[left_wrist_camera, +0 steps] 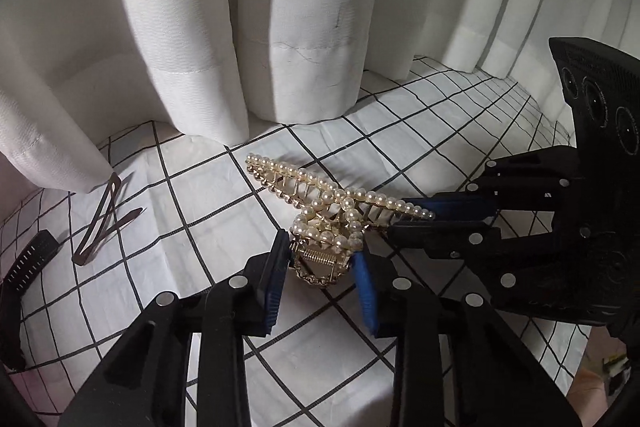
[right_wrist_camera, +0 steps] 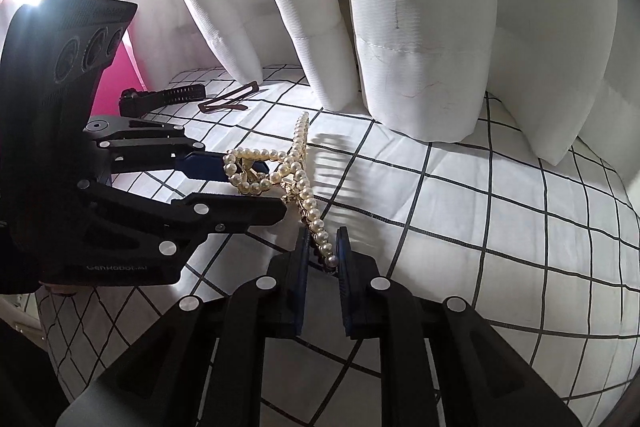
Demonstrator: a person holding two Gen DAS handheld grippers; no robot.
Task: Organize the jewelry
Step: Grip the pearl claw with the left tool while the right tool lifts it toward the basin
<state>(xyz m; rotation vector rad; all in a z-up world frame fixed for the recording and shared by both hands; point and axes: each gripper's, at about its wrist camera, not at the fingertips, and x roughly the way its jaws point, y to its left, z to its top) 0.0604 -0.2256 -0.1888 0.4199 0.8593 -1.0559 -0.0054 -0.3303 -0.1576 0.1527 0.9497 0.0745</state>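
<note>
A gold hair claw clip set with pearls (left_wrist_camera: 320, 203) is held above the checked cloth. My left gripper (left_wrist_camera: 322, 261) is shut on its hinged handle end, blue pads either side of the spring. My right gripper (right_wrist_camera: 324, 251) is shut on one end of the clip's pearl row (right_wrist_camera: 316, 223). In the left wrist view the right gripper (left_wrist_camera: 430, 215) comes in from the right onto that end. In the right wrist view the left gripper (right_wrist_camera: 256, 187) comes in from the left onto the handle loops.
A white cloth with a black grid (left_wrist_camera: 224, 227) covers the surface. White curtains (left_wrist_camera: 280, 27) hang close behind. A brown hair pin (left_wrist_camera: 102, 223) and a black strap (left_wrist_camera: 28, 259) lie at the left; both also show in the right wrist view (right_wrist_camera: 230, 99), (right_wrist_camera: 164, 97).
</note>
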